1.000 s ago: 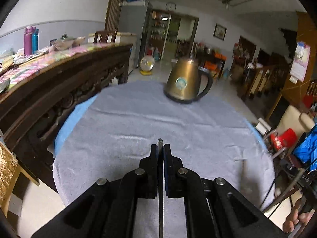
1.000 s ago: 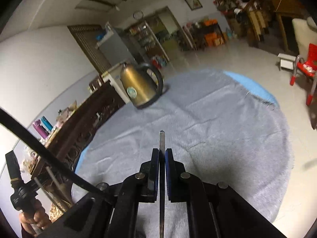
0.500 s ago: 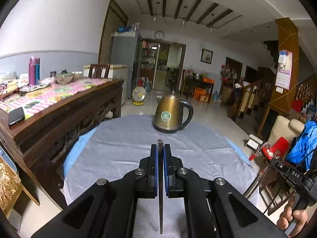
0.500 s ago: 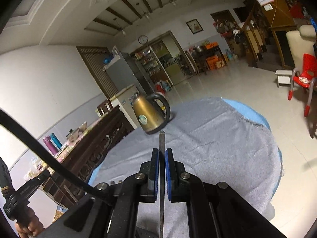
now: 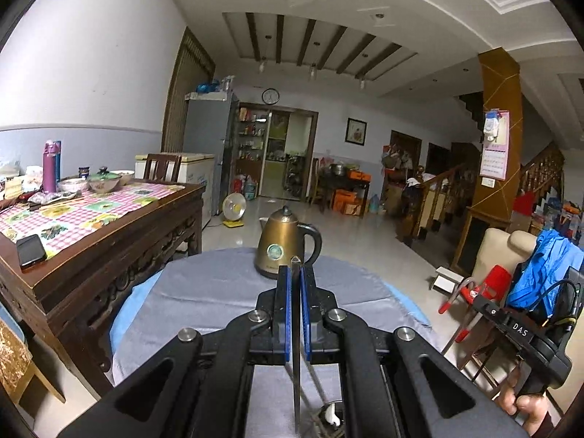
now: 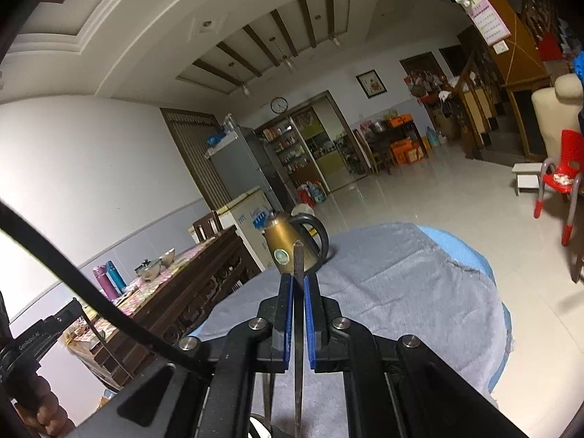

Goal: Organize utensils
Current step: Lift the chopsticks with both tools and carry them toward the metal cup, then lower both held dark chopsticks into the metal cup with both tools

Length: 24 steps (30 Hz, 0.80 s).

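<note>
Left hand-held gripper [image 5: 295,273]: blue pads [image 5: 287,314] pressed onto a thin flat metal utensil handle [image 5: 296,328], pinching it. Long axis in line with the fingers, pointed tip poking just past them toward the brass kettle [image 5: 283,244]. Near end running down out of the bottom of the picture, so working end hidden; kind of utensil not tellable. Below, something round and metallic with a white piece [image 5: 330,414], cut off by the gripper body, not identifiable.

Right hand-held gripper [image 6: 298,273]: same state, pads [image 6: 289,317] closed on a second thin metal strip [image 6: 298,328], pointed tip forward and above the fingertips, overlapping the kettle [image 6: 288,246] in this view. Lower end likewise cut off by the frame; head unseen.

Both utensils held in the air above the round bench [image 5: 219,292], covered with a grey fleecy cloth [image 6: 401,284] over a blue layer showing at the rim. Kettle upright at the far edge of the bench, handle to the right.

At lower right of the left view, the other gripper body [image 5: 525,339] with fingers of a hand [image 5: 525,407] under it, partly cut off. At lower left of the right view, a hand [image 6: 40,405] on a black grip, dim.

Beside the bench, a carved dark wooden table [image 5: 120,248] with checked cloth, bowls, a purple flask [image 5: 49,166], a phone. Beyond: tiled floor, grey fridge [image 5: 208,146], wall clock [image 5: 270,96], red plastic chair [image 6: 558,175], beamed ceiling.
</note>
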Tool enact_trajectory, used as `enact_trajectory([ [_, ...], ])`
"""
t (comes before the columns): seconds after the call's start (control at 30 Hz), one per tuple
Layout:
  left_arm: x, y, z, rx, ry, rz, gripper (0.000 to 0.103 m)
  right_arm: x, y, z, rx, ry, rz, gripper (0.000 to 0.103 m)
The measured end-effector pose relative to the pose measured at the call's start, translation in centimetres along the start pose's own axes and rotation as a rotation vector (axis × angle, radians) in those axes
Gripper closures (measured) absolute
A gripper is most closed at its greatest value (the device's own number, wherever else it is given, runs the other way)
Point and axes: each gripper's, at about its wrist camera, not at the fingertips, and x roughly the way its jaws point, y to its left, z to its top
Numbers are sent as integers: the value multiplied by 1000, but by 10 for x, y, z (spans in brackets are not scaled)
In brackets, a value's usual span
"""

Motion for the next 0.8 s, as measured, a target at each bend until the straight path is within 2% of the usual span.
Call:
enact_trajectory([
  [0.47, -21, -17, 8, 7, -41, -45, 98, -31, 22, 5, -25, -60, 48, 96],
  [0.8, -12, -25, 2, 1, -15, -51, 98, -28, 34, -7, -43, -55, 79, 96],
])
